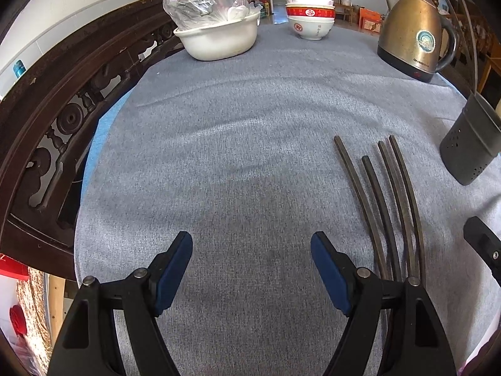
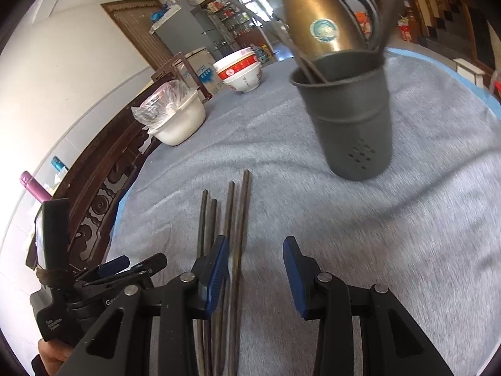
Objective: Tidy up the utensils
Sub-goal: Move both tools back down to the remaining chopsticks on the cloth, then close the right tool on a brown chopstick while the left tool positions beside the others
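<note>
1. Blue-padded right gripper point(image 2: 255, 266) sits closest to the lens, jaws apart, nothing pinched; one chopstick runs between the pads, untouched as far as can be told.
2. Four dark chopsticks point(image 2: 233, 219) lie side by side on the grey tablecloth point(image 2: 407, 250), tips pointing toward the holder.
3. Left gripper point(image 1: 252, 269) hangs over bare cloth beside the chopsticks, jaws wide apart and empty.
4. Step in hand, by judgement: lining up to pick a chopstick off the cloth. Next move likely calls for lowering and closing on one stick without dragging its neighbours.
5. Grey perforated holder point(image 2: 350, 119) stands upright beyond the chopsticks, several sticks already leaning inside.
6. White basin point(image 2: 181, 122) holds something wrapped in clear plastic; contents unclear.
7. Stacked bowls point(image 2: 242, 73) and brass-coloured kettle point(image 2: 319, 28) stand further back.
</note>
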Available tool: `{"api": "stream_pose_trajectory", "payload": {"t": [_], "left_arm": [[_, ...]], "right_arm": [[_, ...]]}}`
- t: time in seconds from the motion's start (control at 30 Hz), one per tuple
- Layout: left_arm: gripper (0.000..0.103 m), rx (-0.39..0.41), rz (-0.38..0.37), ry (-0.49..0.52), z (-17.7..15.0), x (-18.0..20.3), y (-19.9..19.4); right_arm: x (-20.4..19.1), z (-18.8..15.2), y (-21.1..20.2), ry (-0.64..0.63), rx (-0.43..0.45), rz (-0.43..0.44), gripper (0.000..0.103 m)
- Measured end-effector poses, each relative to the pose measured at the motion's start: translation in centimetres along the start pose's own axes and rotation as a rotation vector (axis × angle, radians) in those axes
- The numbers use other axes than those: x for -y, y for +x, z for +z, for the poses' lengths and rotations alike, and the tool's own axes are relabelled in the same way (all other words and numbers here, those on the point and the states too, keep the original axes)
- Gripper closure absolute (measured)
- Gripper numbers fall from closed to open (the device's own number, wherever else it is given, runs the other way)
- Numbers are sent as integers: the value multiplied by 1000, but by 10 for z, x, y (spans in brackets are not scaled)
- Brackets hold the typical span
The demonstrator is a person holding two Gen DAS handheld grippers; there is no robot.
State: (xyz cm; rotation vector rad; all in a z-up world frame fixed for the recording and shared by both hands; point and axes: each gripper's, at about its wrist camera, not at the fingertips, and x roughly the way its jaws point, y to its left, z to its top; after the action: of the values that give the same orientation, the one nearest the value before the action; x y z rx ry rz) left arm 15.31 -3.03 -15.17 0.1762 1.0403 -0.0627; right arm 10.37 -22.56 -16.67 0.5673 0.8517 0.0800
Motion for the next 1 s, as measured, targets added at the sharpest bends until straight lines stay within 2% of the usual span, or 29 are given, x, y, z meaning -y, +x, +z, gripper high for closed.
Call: {"api": "stream_pose_trajectory", "payload": {"t": [0.17,0.23,0.43,0.67,0.8,1.0], "left_arm": [[24,-9,-33,-14,10,-1,3],[24,-14,-47,-21,14,-2,4],[25,-32,-54,-47,18,-10,11],[25,-39,-65,-53,22,-12,14],[25,-37,-72,-43,24,-9,12],[25,-36,-90,-4,29,5,12]], "right_arm": [[-15,13,24,-70,-53,-12,67],[-21,17,39,-94,-90,-22,75],[-27,22,65,-129,-147,-65,85],[-31,17,76,-170,-191,-113,88],[-34,14,73,-219,-186,-148,90],[-21,12,63,-210,-176,-161,92]]}}
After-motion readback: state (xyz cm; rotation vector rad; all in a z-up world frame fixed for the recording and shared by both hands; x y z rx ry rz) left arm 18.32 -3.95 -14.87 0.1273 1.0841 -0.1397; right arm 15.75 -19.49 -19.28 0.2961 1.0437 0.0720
